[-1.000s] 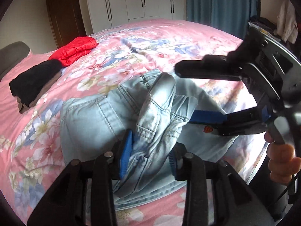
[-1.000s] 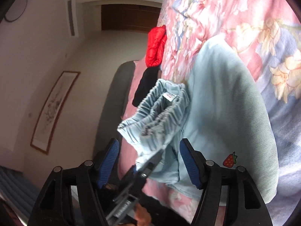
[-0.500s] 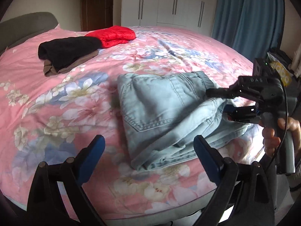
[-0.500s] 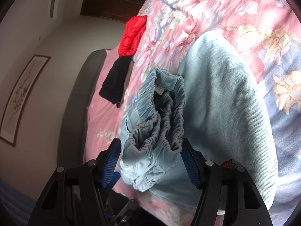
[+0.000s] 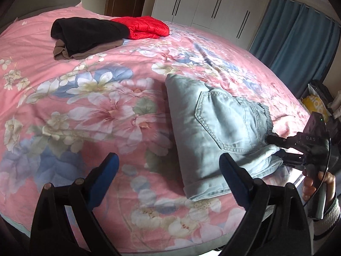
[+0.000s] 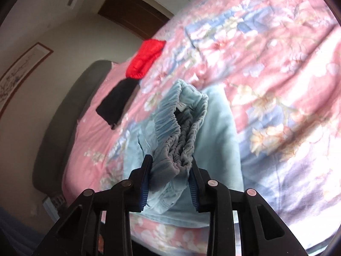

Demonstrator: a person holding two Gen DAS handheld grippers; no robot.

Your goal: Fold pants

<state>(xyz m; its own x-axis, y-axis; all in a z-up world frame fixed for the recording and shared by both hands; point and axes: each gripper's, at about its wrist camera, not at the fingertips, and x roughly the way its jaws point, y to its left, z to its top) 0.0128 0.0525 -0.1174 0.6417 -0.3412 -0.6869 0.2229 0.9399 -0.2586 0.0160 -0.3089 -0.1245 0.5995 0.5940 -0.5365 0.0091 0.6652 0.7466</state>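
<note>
Denim pants waistband sits between closing right tongs; left tongs wide, empty

Black tool w/ blue pads, silver screws.

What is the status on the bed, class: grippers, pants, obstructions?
Left gripper open, empty. Right gripper closing on waistband. Pants folded on bedspread. Nothing in the way.
</note>
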